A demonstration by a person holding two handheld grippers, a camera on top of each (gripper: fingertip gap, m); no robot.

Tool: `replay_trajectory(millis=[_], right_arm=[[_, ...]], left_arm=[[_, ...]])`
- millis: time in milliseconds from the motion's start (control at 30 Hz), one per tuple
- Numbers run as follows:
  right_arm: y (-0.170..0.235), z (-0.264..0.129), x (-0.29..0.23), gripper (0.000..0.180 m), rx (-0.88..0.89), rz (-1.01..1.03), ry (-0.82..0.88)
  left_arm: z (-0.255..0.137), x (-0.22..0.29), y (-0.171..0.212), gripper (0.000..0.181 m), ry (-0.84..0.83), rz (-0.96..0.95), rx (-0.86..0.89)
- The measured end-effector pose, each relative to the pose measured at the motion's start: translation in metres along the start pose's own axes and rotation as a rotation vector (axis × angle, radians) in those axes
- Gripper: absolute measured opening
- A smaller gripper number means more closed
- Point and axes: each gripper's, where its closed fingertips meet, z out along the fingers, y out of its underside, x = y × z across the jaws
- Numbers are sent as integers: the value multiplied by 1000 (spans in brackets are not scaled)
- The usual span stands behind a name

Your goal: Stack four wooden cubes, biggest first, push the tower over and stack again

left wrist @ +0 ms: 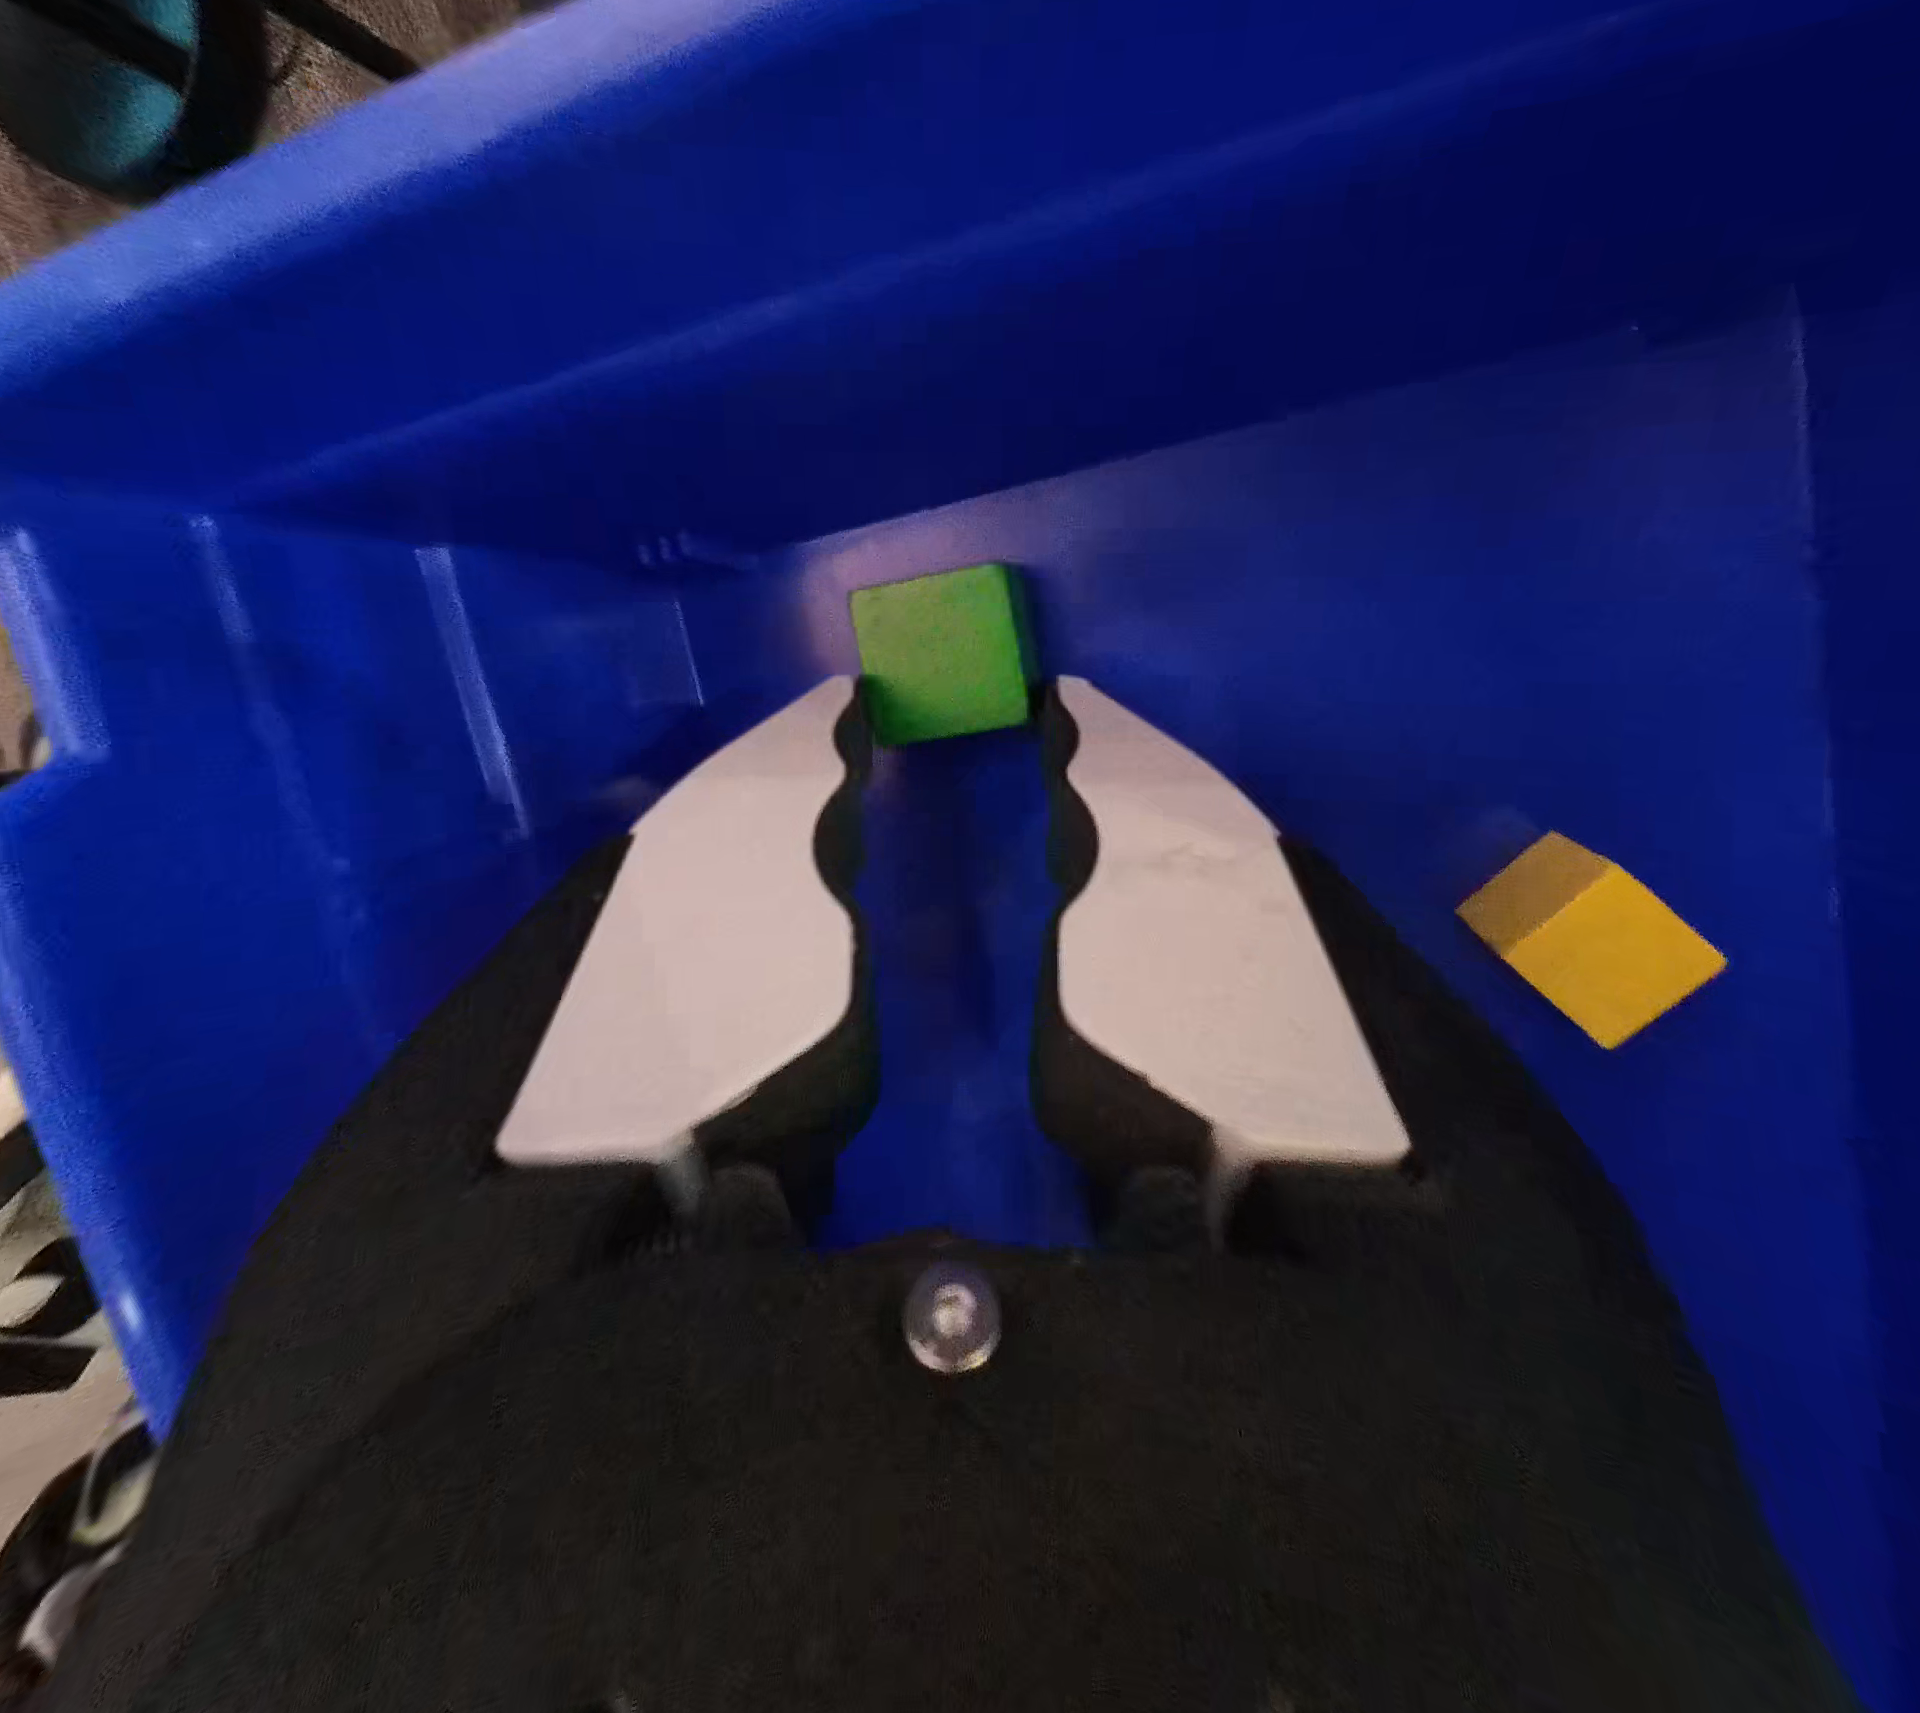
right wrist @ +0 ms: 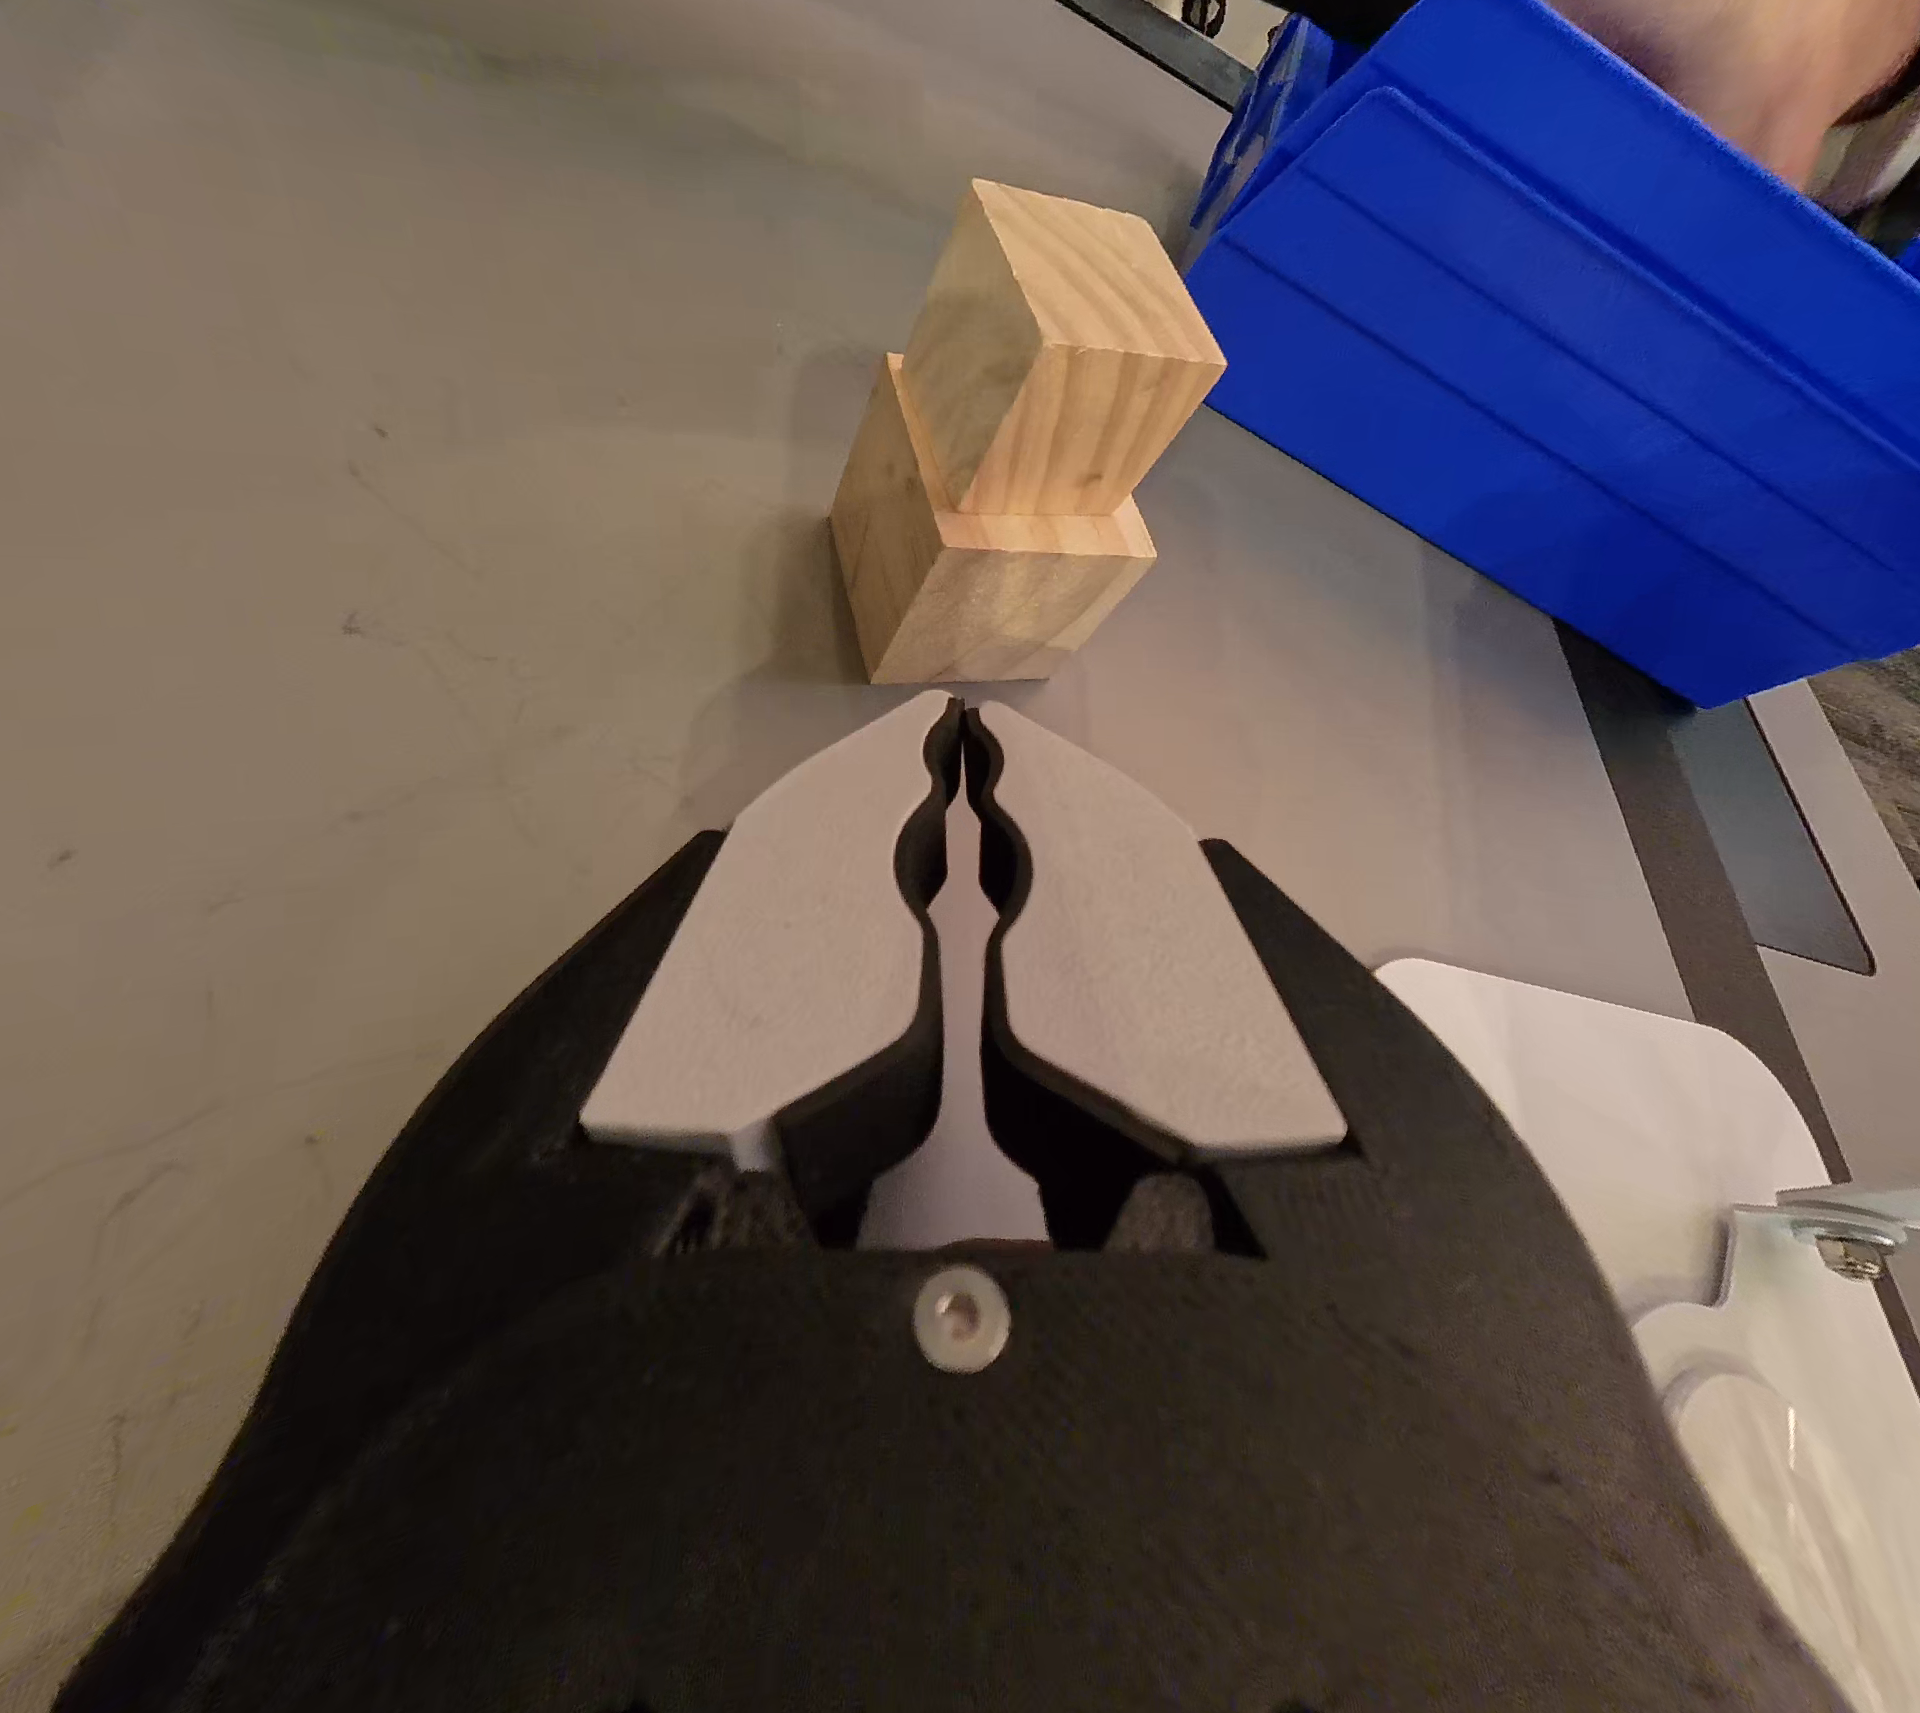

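Green cube (left wrist: 943, 653) sits inside blue bin (left wrist: 1039, 261), against its far wall, right at tips of L gripper (left wrist: 948, 702); fingers narrowly apart w/ cube's near edge between the tips, firm grip can't tell. Yellow cube (left wrist: 1595, 941) also in bin, to the right. R gripper (right wrist: 961, 707) pinched closed, empty, just short of 2 plain wood cubes, smaller cube (right wrist: 1060, 375) atop bigger cube (right wrist: 977, 583) on grey table (right wrist: 416, 416), just left of bin

Left wrist view peers down, close, inside the blue bin (left wrist: 1039, 261); right wrist view faces that bin (right wrist: 1558, 375) across the desk (right wrist: 364, 416).
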Motion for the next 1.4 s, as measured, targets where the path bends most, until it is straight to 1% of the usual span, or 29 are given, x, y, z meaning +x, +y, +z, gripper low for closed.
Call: replay_trajectory(millis=[67, 133, 233, 300, 400, 467, 533, 600, 700, 833, 1067, 1400], right_arm=[[0, 0, 0, 0, -2, -2, 0], [1, 0, 0, 0, -4, -2, 1], [1, -1, 0, 0, -3, 5, 1], [1, -1, 0, 0, -8, 6, 1], [2, 0, 0, 0, -13, 3, -1], [1, 0, 0, 0, -13, 3, -1], [1, 0, 0, 0, -12, 1, -1], [1, 0, -1, 0, -15, -1, -2], [2, 0, -1, 0, -20, -3, -2], [2, -1, -1, 0, -15, -2, -2], [1, 1, -1, 0, -13, -5, -4], [3, 1, -1, 0, -14, -5, -4]], left_arm=[[-2, 1, -3, 29, 9, 4, 17], [-16, 8, -5, 29, 31, 14, 60], [-60, 29, -4, 28, 88, 49, 174], [-101, 48, 3, 28, 103, 106, 256], [-164, 105, 22, 28, 197, 217, 378], [-196, 146, 42, 28, 239, 310, 425], [-216, 185, 67, 28, 275, 396, 431], [-227, 218, 87, 28, 311, 486, 405], [-237, 256, 101, 28, 360, 558, 398], [-230, 292, 122, 28, 414, 654, 296], [-207, 303, 134, 28, 397, 678, 180], [-206, 307, 139, 28, 444, 683, 162]])
